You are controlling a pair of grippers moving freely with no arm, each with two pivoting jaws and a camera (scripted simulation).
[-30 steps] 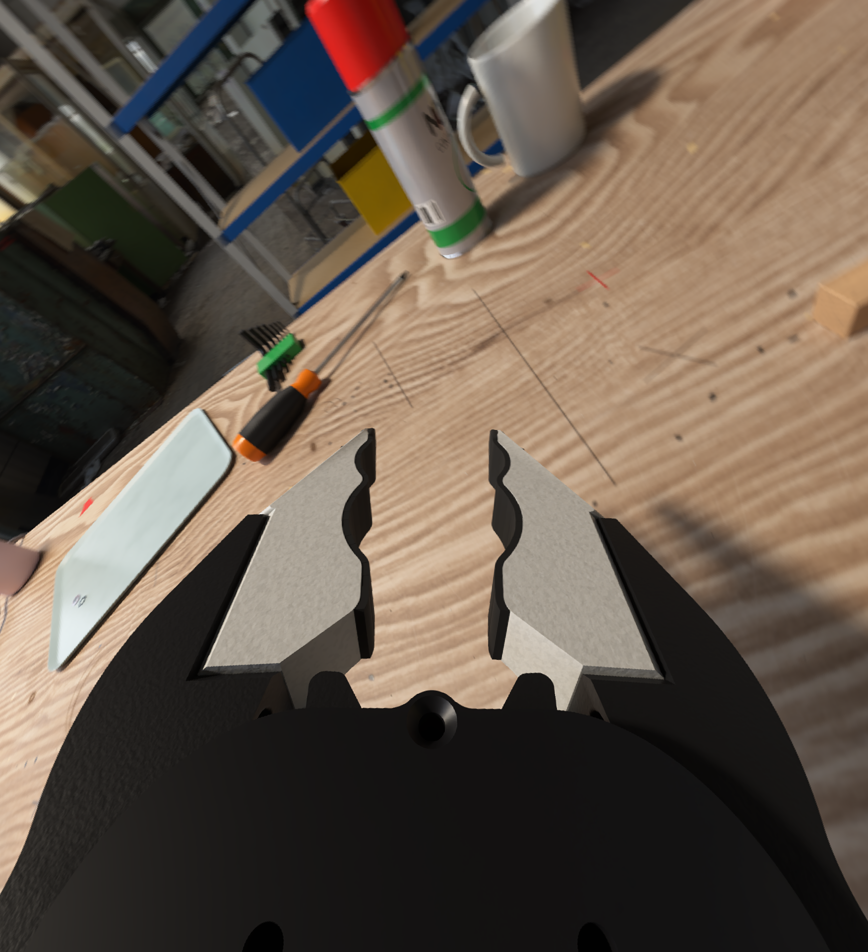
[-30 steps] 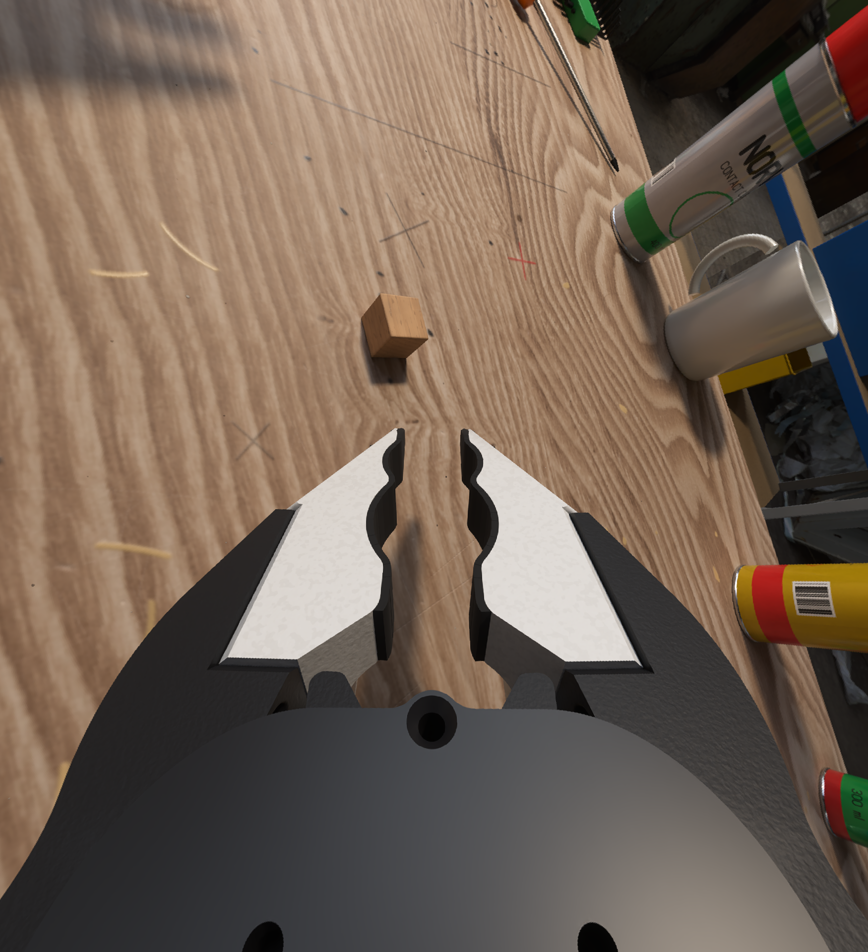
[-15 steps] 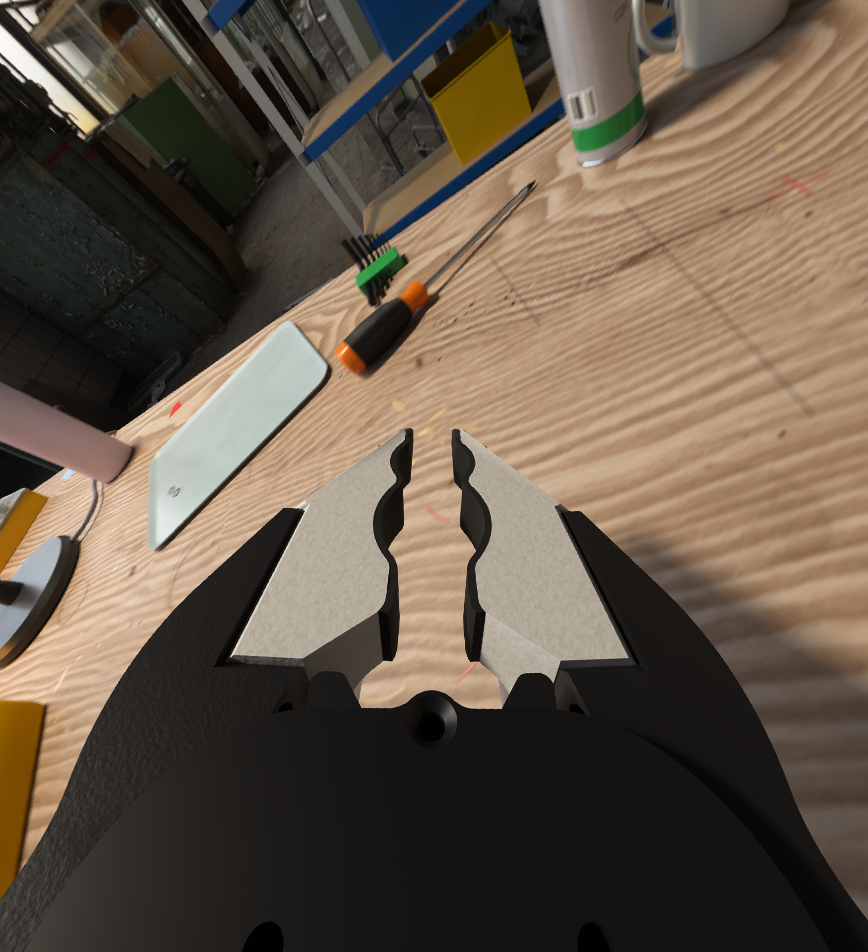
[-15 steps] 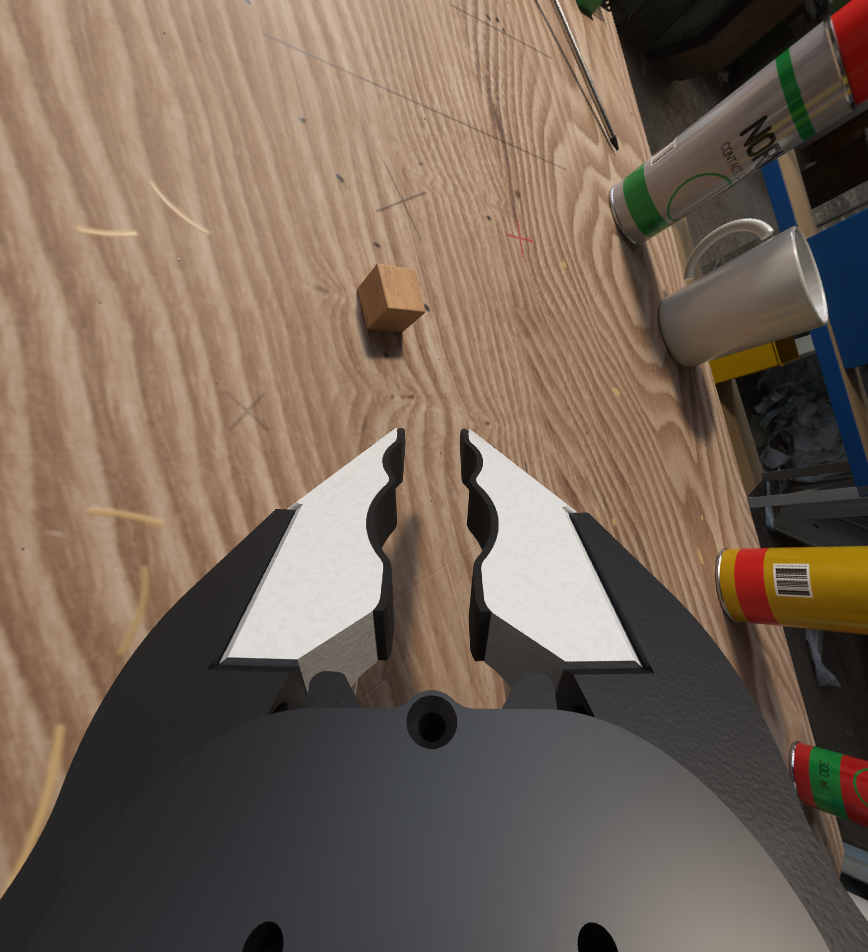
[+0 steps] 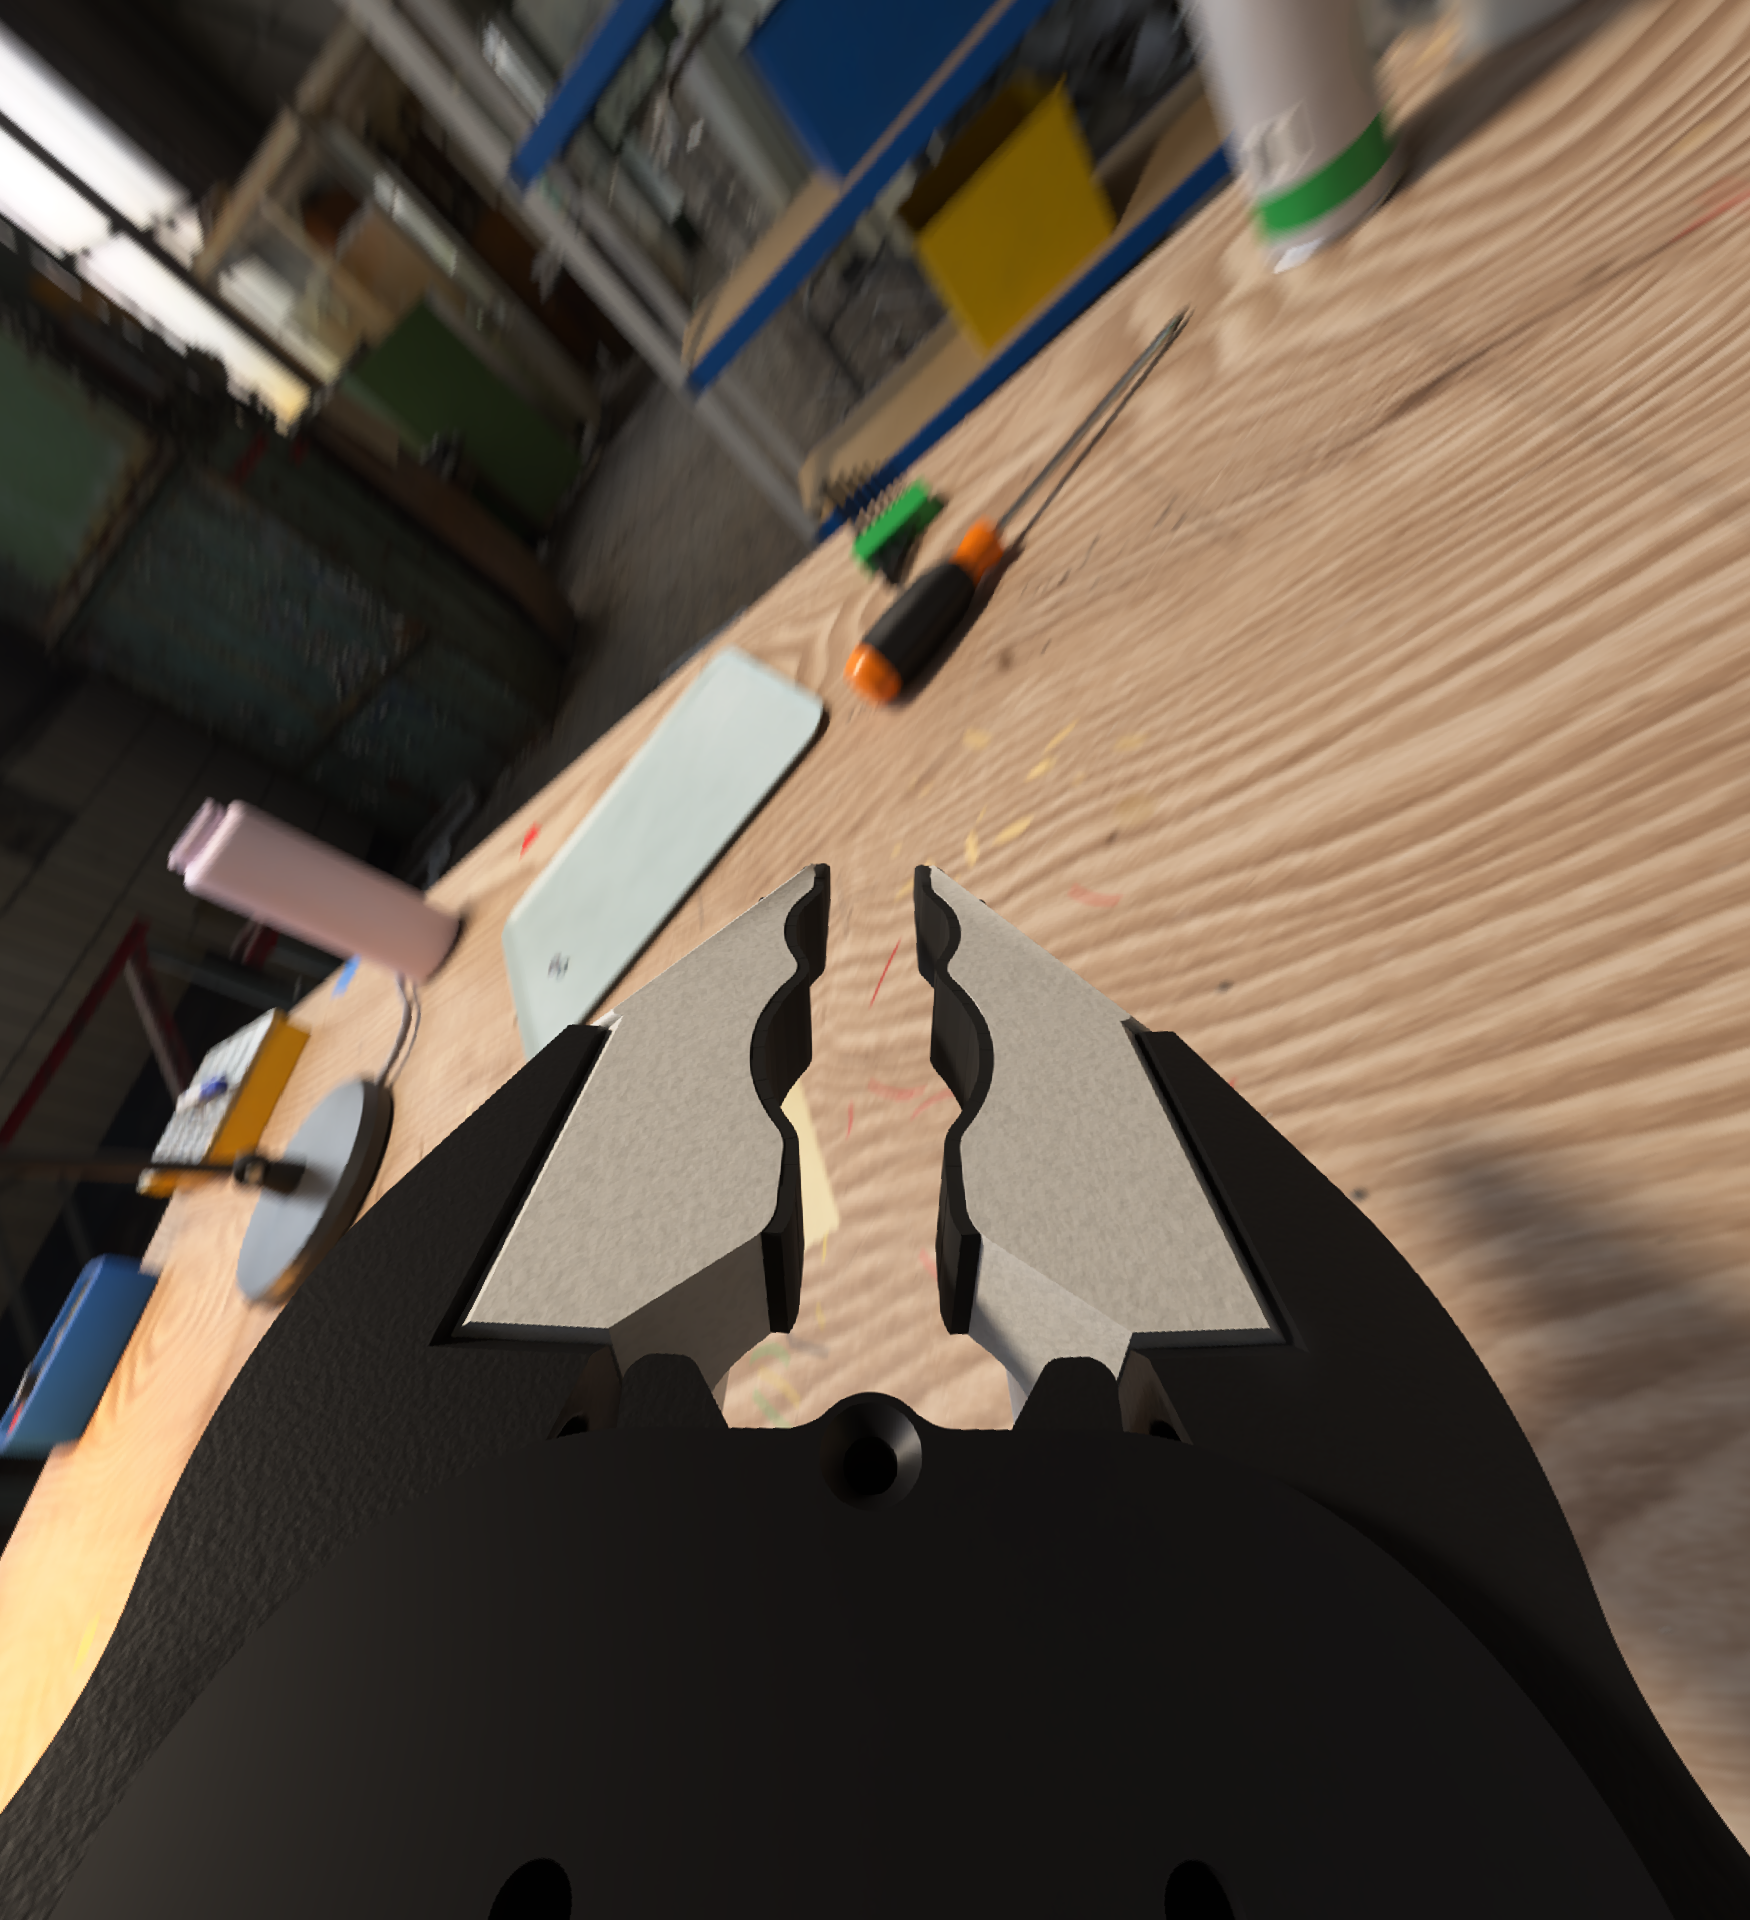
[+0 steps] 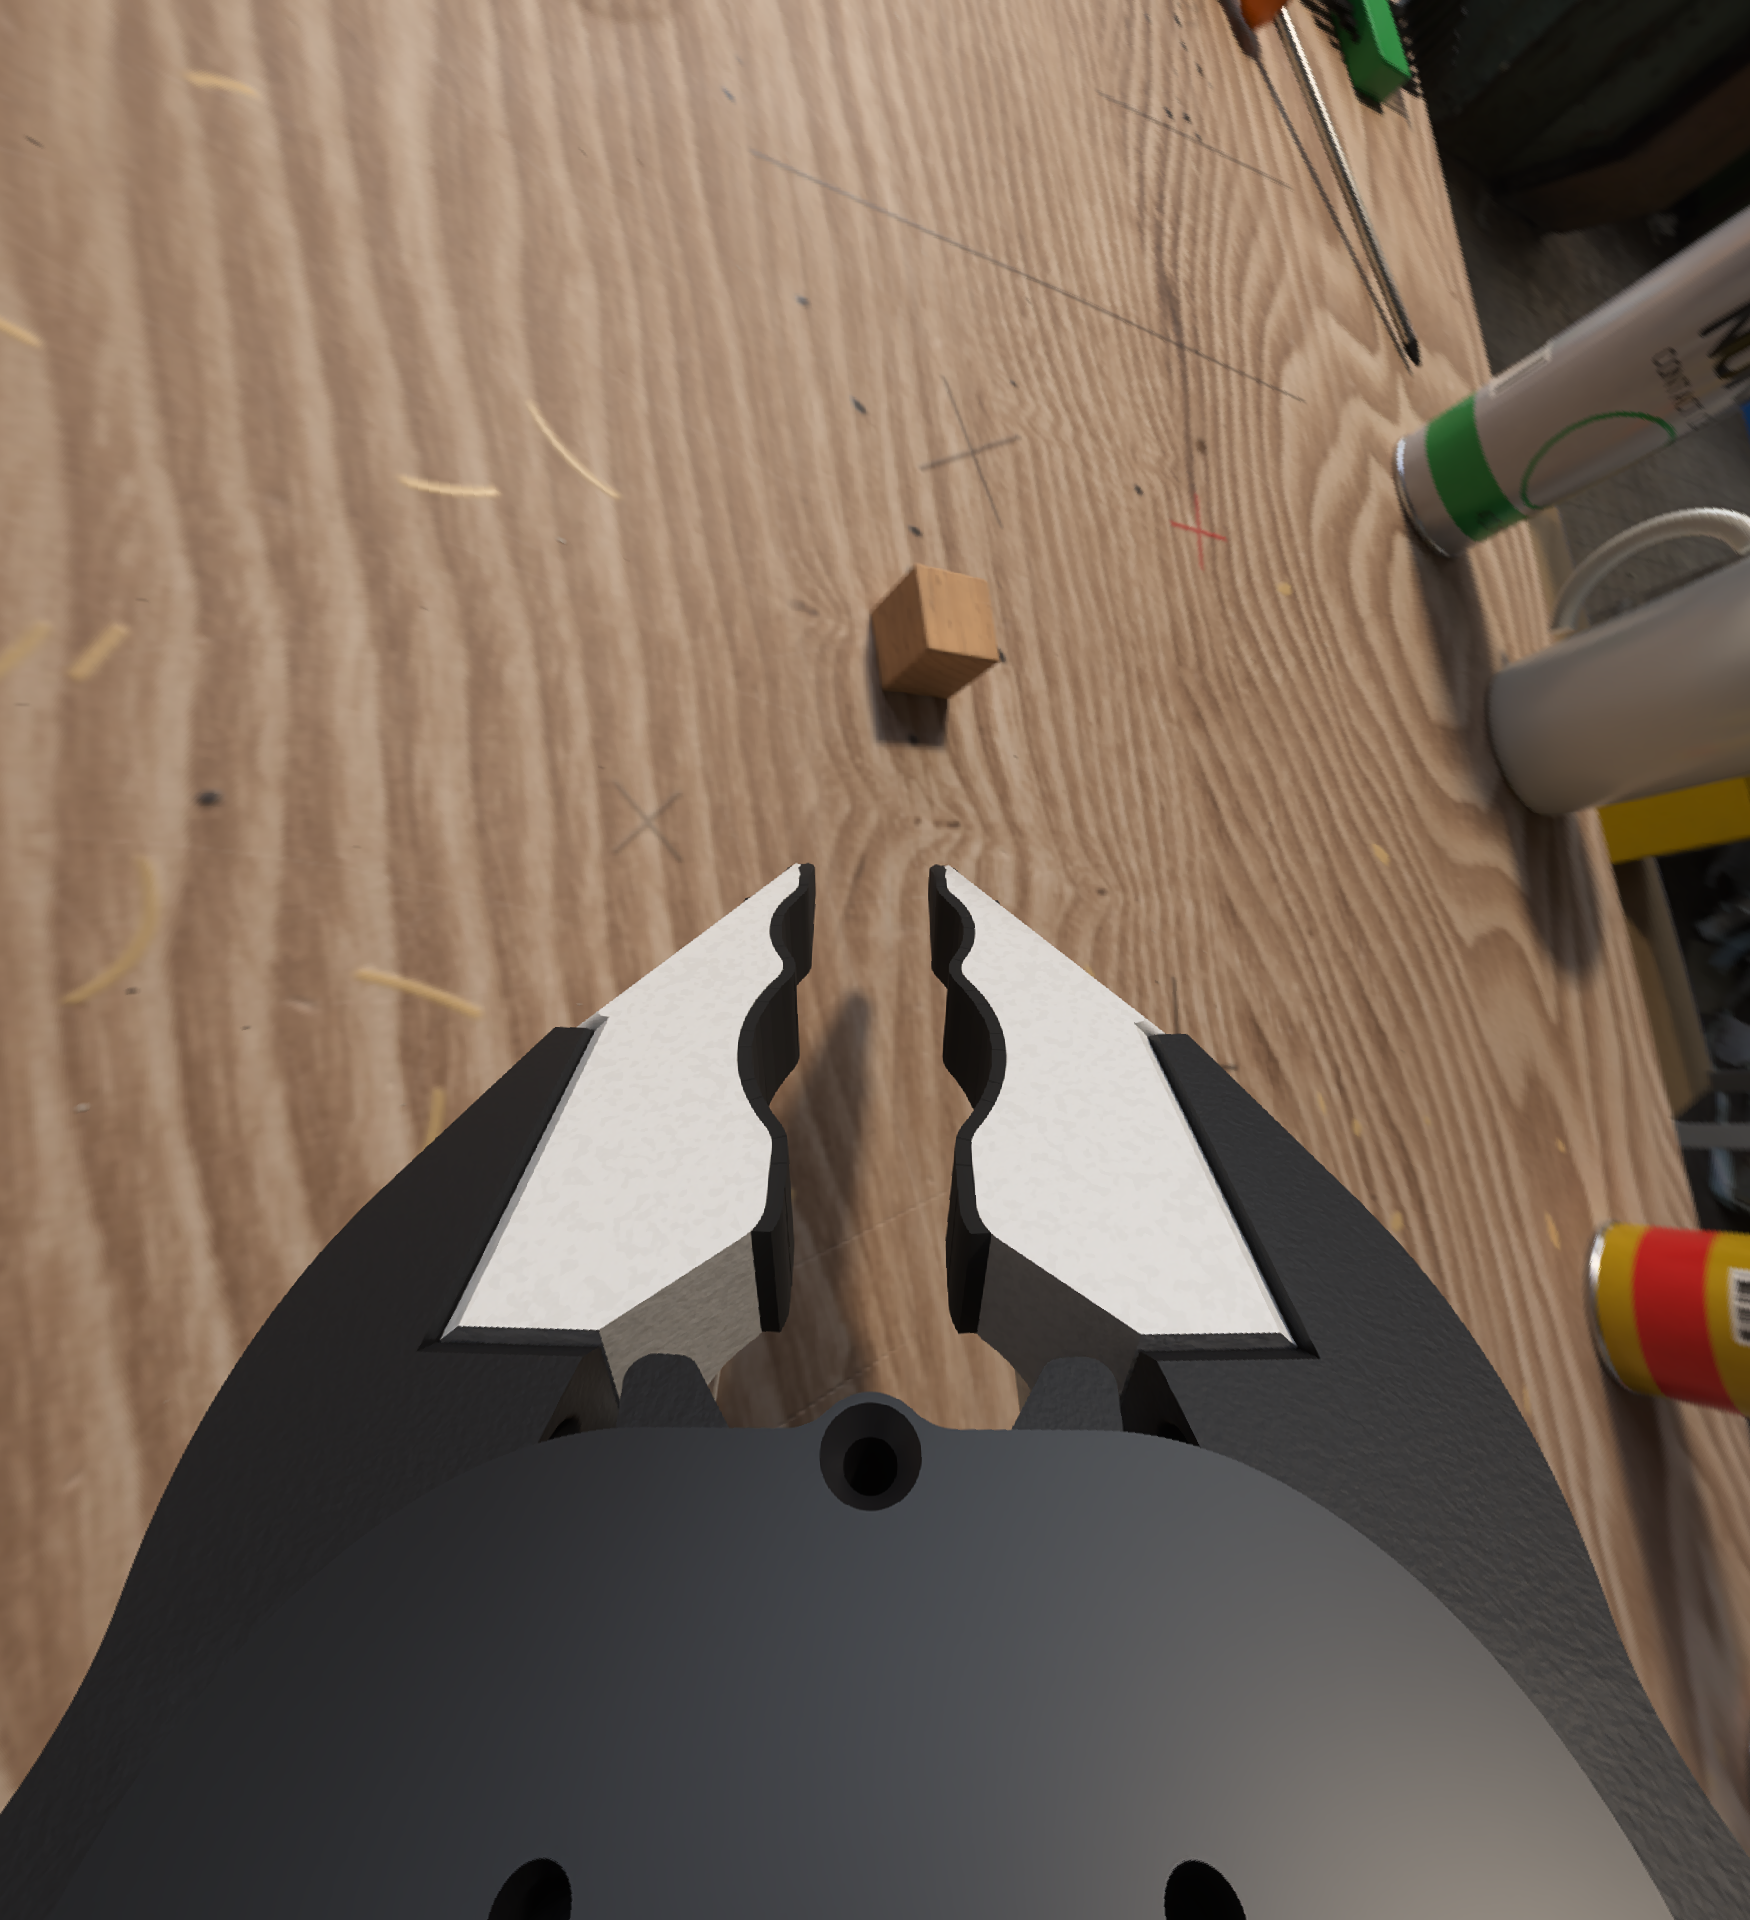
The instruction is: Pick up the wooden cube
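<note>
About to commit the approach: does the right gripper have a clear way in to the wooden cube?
Probably yes. The wooden cube stands alone on the bench, just ahead of the right gripper, with only bare wood between. Its fingers may need to part wider.

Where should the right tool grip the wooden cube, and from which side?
Across two opposite vertical side faces of the wooden cube, coming in from the near side where the right tool is. The cube sits flat but turned slightly against the tool's axis, so rotate to square up. Its jaw gap looks about cube-wide; open wider first, probably.
</note>
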